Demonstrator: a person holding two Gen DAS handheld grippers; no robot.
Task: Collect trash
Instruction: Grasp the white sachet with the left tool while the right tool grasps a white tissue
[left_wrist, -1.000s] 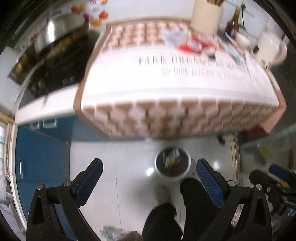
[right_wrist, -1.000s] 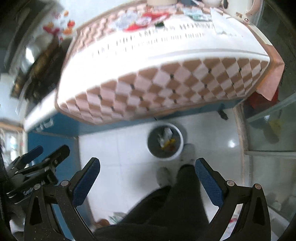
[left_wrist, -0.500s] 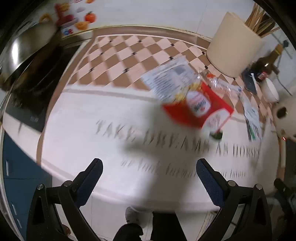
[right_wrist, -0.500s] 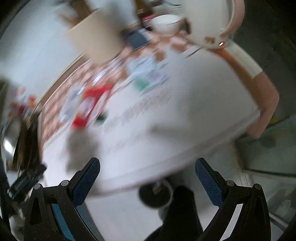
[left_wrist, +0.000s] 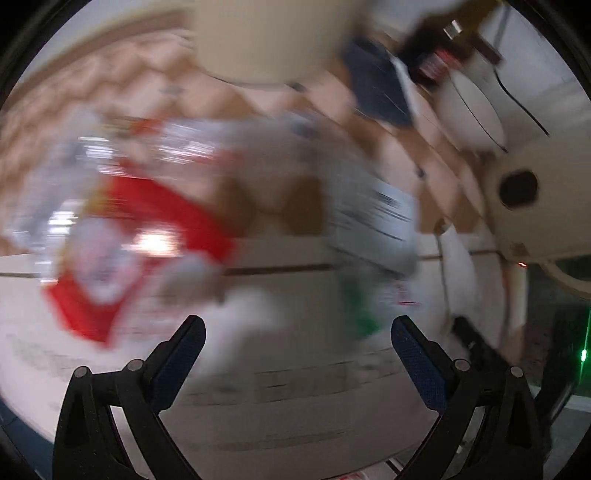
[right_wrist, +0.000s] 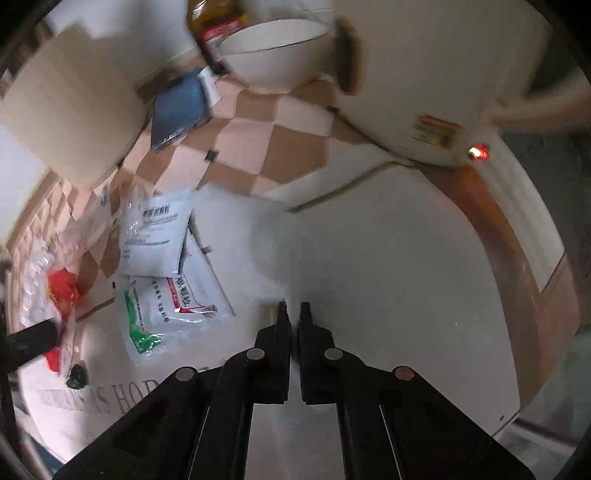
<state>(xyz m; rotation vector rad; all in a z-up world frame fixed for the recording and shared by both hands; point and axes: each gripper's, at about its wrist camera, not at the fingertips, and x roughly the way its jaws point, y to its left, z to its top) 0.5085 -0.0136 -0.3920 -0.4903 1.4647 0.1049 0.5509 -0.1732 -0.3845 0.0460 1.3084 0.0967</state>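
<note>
Both claws have swung from the floor bin to the tabletop (right_wrist: 369, 258). The right claw (right_wrist: 291, 314) has just snapped shut on nothing; the left claw (left_wrist: 297, 332) gapes wide near the red wrapper (left_wrist: 147, 221) and white packets (right_wrist: 155, 236).

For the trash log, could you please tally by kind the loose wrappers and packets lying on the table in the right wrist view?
White printed sachets: 2 (upper sachet, lower sachet with green corner)
Clear plastic wrapper with red print: 1
Dark blue packet: 1
Total: 4
</note>
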